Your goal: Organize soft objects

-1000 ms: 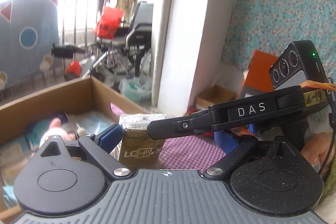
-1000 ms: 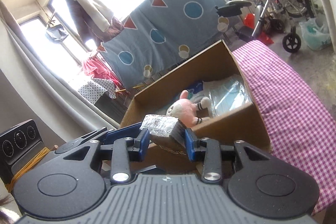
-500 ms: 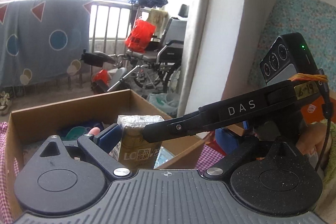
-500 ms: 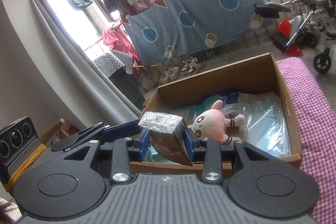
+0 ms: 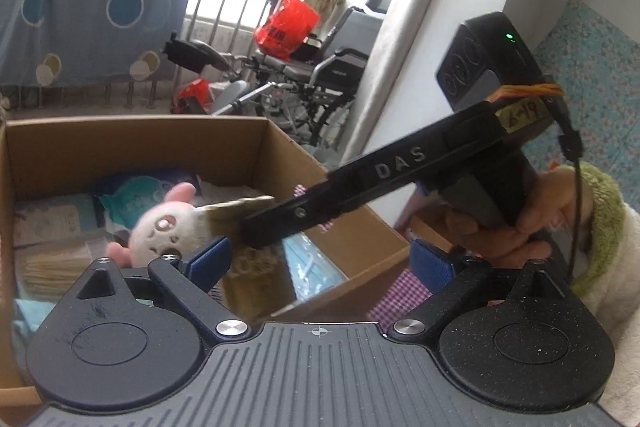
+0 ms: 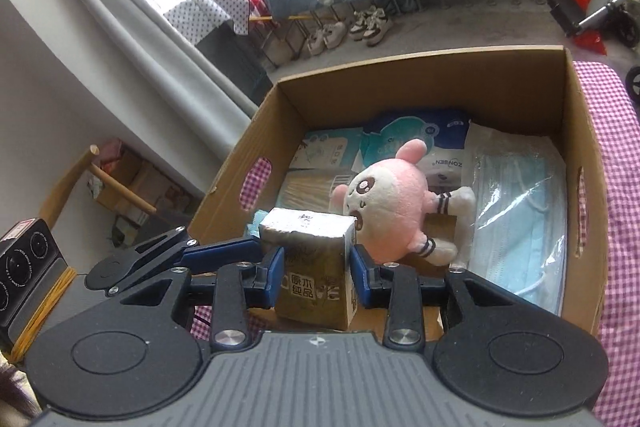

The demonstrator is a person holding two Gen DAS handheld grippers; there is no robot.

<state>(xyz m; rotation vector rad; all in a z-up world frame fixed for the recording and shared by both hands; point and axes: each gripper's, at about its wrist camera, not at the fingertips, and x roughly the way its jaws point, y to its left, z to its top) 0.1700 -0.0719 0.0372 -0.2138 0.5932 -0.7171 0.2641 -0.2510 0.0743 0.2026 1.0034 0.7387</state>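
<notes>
Box matt corrugated cardboard; plush toy fuzzy pink cloth; tissue pack glossy crinkled film; worktop checked woven cloth.

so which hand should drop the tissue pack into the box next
Right. The right gripper is shut on the tissue pack, over the box's near edge. The left gripper is open, holding nothing.
</notes>
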